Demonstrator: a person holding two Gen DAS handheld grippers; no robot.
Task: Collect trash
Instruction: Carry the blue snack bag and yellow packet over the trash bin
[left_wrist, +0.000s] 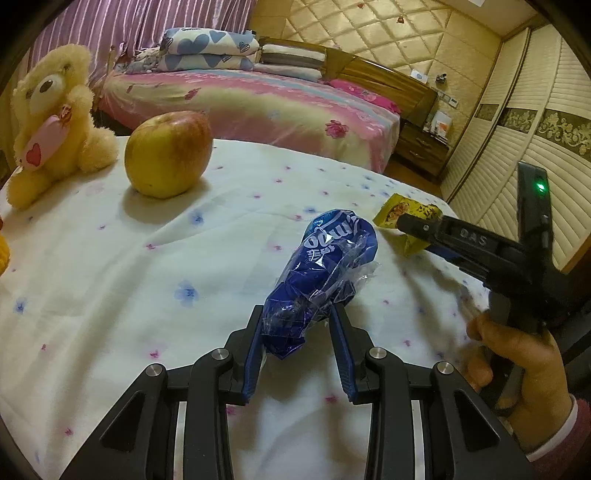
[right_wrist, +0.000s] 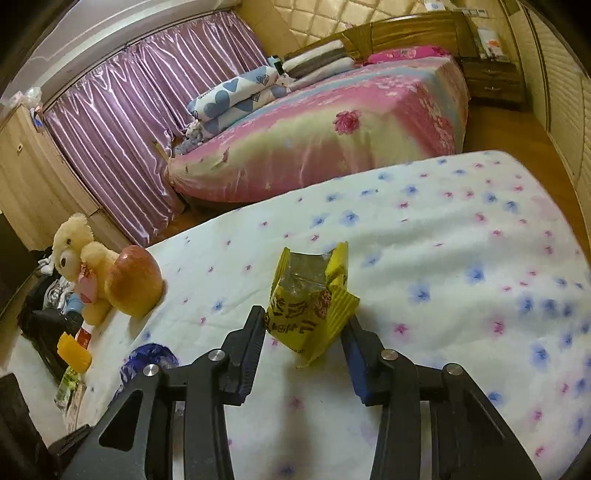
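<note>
Wrappers in both claws now. Left gripper has its blue-padded fingers pressed against the sides of the blue wrapper — crumpled foil with a clear plastic tail, lifted clear of the flowered sheet and sticking forward out of the jaws. Over to its right, the right gripper is clamped on the yellow wrapper, torn top gaping open, silver lining showing inside; it hangs above the sheet too, with its shadow below. From the left wrist view, the person's right hand is wrapped around that tool's handle, a green light glowing on the body, the yellow wrapper caught at its tip.

Further back on the same sheet, toward the left edge, sits an apple — yellow-green with a red blush — just beside a cream teddy bear clutching a pink heart. Both well apart from the wrappers. Behind, a pink bed and purple curtains.
</note>
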